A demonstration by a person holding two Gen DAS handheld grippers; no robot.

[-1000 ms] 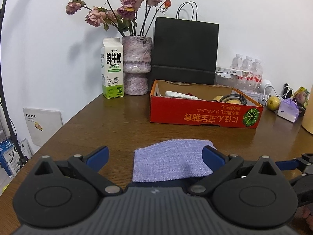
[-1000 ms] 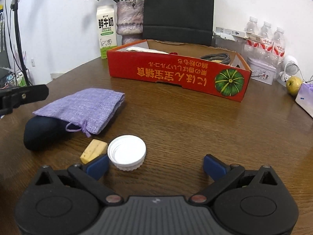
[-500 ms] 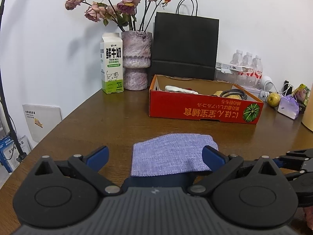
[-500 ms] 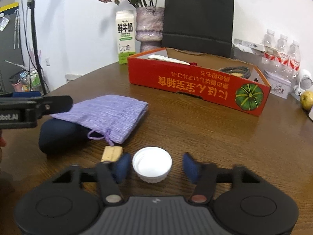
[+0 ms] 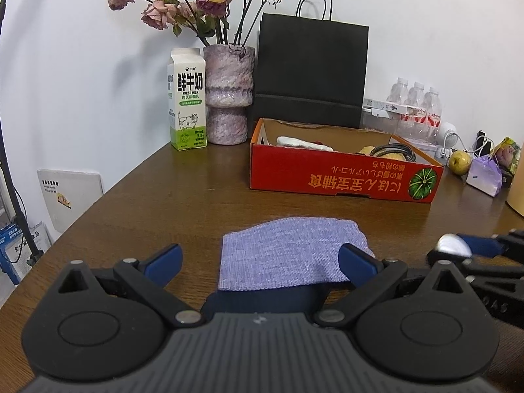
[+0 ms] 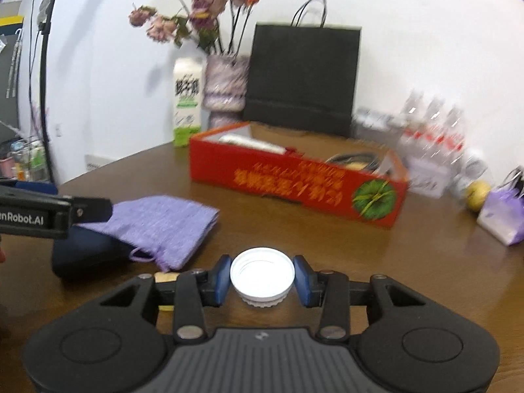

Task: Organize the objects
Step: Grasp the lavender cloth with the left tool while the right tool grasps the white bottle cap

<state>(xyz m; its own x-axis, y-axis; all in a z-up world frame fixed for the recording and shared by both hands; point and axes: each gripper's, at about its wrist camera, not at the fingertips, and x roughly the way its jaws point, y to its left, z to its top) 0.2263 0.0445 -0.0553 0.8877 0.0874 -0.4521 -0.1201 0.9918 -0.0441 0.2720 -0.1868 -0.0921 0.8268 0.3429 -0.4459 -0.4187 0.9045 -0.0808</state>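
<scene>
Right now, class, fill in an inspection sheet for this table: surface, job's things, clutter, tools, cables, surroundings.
Surface: brown wooden table.
Job's things: white cap; purple pouch lying partly on a dark case; red box, open, with items inside.
Clutter: milk carton, vase, black bag, bottles, fruit.
Tools: right tool closing on the cap, pads at its rim; left tool open, over the pouch.
Cables: black coil in the box.
Surroundings: white wall.

Dark pouch mostly hidden under purple cloth — box contents blurred, unreadable.
</scene>
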